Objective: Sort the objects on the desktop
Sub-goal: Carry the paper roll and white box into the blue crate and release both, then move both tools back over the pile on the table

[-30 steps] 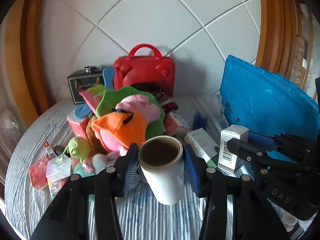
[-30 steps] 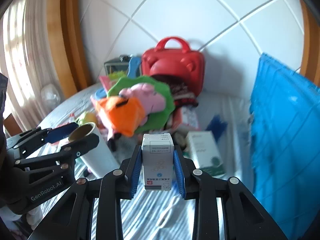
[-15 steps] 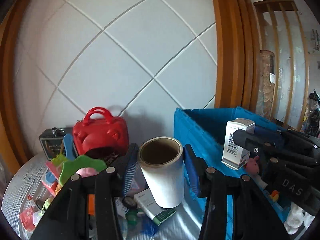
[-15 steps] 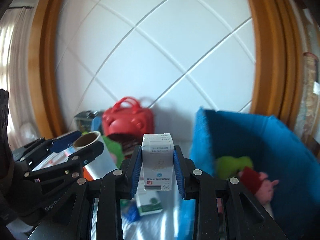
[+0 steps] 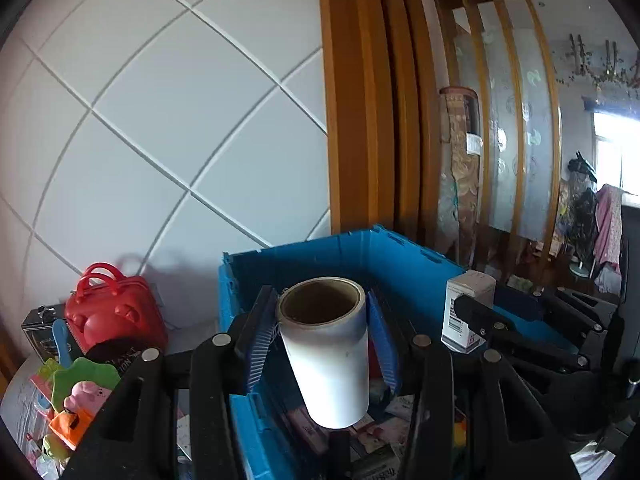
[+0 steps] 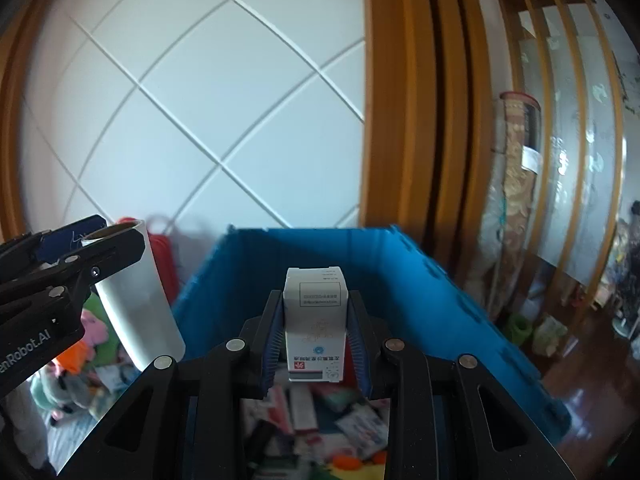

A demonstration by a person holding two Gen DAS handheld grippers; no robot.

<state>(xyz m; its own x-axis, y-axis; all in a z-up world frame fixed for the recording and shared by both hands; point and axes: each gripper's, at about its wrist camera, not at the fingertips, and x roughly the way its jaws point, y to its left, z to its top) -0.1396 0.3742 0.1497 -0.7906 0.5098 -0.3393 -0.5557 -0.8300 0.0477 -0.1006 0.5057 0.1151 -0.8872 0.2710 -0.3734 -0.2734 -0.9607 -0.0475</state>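
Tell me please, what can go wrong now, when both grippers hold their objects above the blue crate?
1. The roll in the left gripper is tilted and hangs near the crate's left wall; if released here, it may strike the rim and fall outside.
2. The right gripper and its small white box are close beside the left gripper; they could bump when lowering.

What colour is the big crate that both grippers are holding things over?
Blue. The crate shows best in the right wrist view, its walls filling the middle of the picture.
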